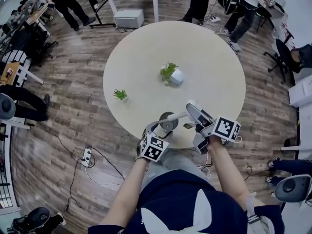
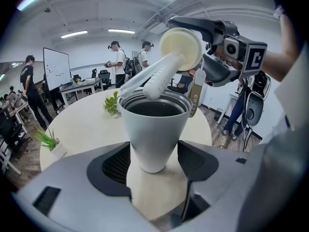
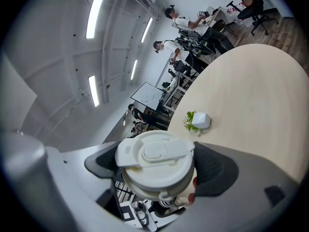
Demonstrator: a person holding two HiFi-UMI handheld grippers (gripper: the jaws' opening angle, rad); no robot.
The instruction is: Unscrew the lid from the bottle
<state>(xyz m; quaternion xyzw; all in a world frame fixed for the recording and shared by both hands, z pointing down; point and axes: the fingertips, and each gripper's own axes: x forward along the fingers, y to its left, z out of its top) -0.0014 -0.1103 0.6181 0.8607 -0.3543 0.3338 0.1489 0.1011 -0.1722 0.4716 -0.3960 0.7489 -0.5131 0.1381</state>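
Holding the bottle [image 2: 153, 129]: left tool [image 2: 153, 164], clamped narrow on the lower body from both sides.
Bottle state: grey-white, upright, mouth open, dark inside.
Bottle position: at the near edge of the round tabletop [image 1: 214, 67], directly ahead of the person.
Holding the lid [image 3: 154, 153]: right tool [image 3: 157, 169], closed on the rim from either side.
Lid position: off the bottle, raised above and to its right, tipped on its side.
Straw [image 2: 159, 76]: white, fixed under the lid, slanting down to the bottle's mouth; contact with the rim not readable.
Elsewhere on tabletop: small green plant [image 1: 120, 95] at left; plant in white pot [image 1: 171, 74] near centre; both well apart from the bottle.
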